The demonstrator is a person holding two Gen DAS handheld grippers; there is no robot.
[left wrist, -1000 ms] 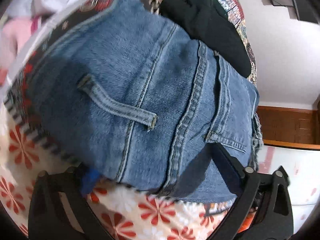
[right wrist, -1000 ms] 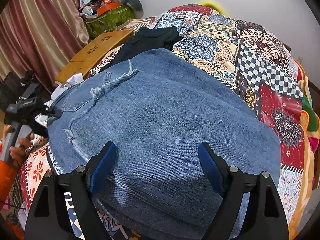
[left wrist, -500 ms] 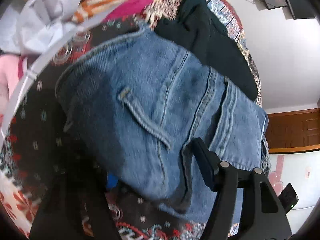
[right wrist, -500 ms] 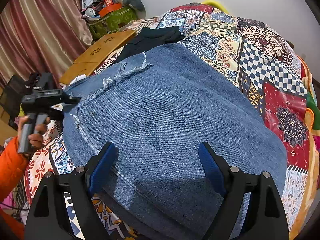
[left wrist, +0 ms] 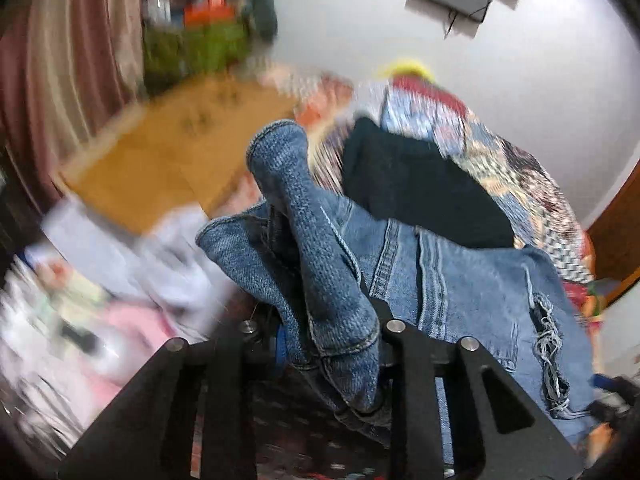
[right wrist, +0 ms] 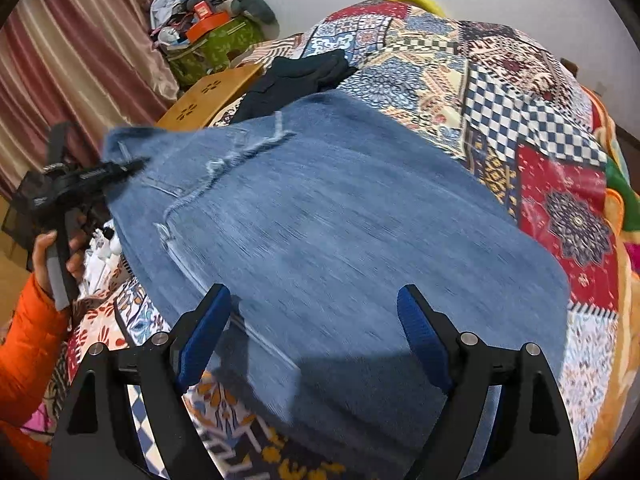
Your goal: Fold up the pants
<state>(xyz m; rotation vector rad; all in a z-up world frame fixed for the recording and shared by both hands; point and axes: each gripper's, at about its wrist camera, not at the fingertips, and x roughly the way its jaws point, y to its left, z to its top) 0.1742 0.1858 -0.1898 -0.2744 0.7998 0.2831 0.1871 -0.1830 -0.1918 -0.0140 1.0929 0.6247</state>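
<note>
Left fingers (left wrist: 362, 312) pinch jeans (right wrist: 340, 220) | right fingers (right wrist: 420, 332) apart | one black garment (left wrist: 420, 184)

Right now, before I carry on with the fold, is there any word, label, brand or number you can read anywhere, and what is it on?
Nothing can be read for certain.
White print on the black body of the left gripper, seen from the right wrist view: too small and blurred to read.
Orange box on the green bag: a pale label, too small to read.
Jeans: no tag or brand patch shows.
Left wrist view: motion-blurred, no text.
</note>
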